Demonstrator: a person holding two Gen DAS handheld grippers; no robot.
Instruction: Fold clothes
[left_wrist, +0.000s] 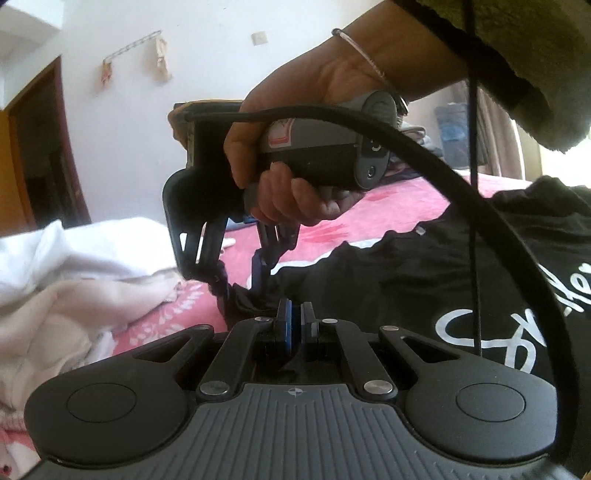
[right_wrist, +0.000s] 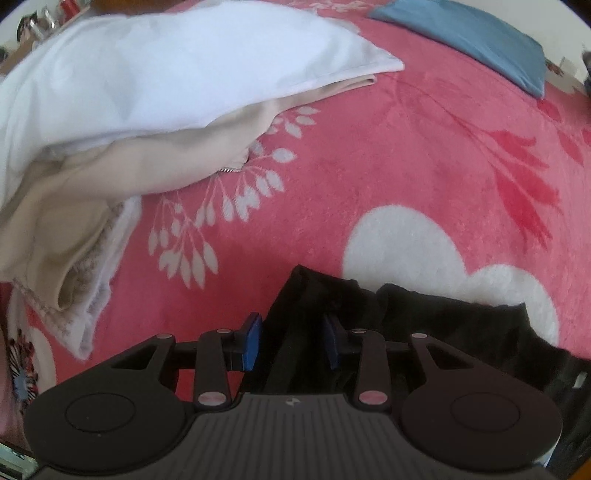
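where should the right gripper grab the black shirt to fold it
Grip the black shirt at its bunched edge lying on the pink blanket, coming down from above. That fold already sits between the right gripper's open jaws, raised off the blanket, so the pads can pinch it without catching the blanket.

Home bedroom: pink floral bedspread (right_wrist: 369, 166).

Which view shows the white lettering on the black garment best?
The left wrist view: the black garment lies spread on the pink blanket with its white lettering visible at the right, partly crossed by a cable. The right wrist view shows only a plain black edge between the open right hand-held gripper, no lettering.
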